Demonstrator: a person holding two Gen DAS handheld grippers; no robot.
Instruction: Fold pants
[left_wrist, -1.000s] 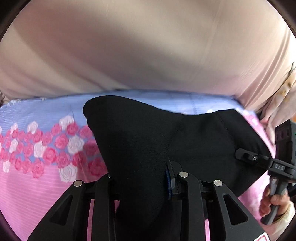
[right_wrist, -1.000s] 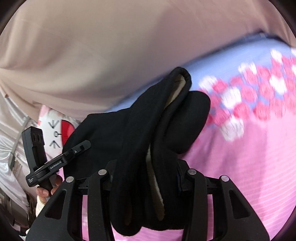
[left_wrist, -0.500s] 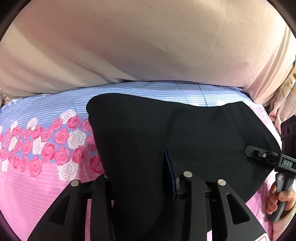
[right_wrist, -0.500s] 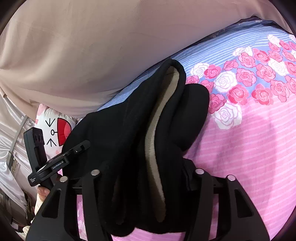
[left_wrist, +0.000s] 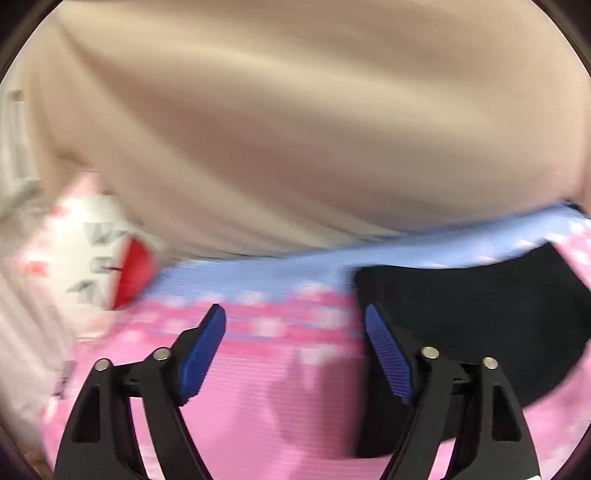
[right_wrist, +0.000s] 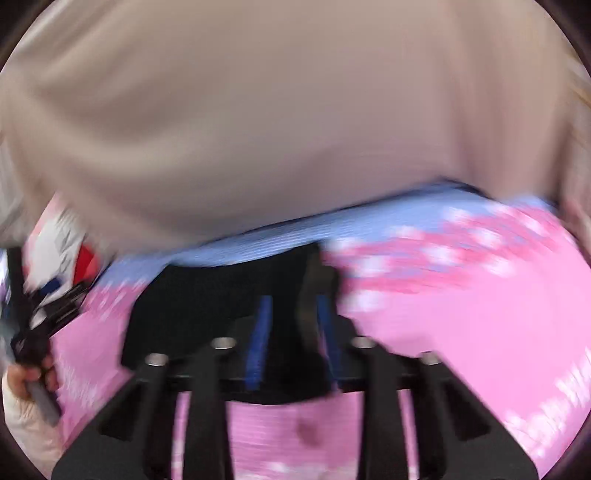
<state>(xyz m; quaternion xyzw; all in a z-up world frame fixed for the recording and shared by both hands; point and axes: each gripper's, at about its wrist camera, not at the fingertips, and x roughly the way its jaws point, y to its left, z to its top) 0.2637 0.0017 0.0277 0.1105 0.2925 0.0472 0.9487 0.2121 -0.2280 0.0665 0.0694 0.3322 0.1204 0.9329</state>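
Note:
The black pants (left_wrist: 480, 314) lie folded on the pink flowered bedsheet (left_wrist: 277, 406). In the left wrist view my left gripper (left_wrist: 293, 314) is open and empty, its blue pads wide apart, with the pants just to its right. In the right wrist view the pants (right_wrist: 207, 302) lie flat ahead, and my right gripper (right_wrist: 291, 306) has its pads close together around a black fold with a tan lining. Both views are blurred by motion. The left gripper (right_wrist: 40, 314) shows at the far left of the right wrist view.
A beige curtain or quilt (left_wrist: 314, 129) fills the back. A white pillow with a red cartoon face (left_wrist: 103, 258) lies at the left of the bed. The sheet has a blue band with roses (right_wrist: 424, 229) along its far side.
My left gripper has let go of the pants and swung left, jaws now wide open. The pants have dropped flat on the sheet. My right gripper has lowered with its fold still between the pads.

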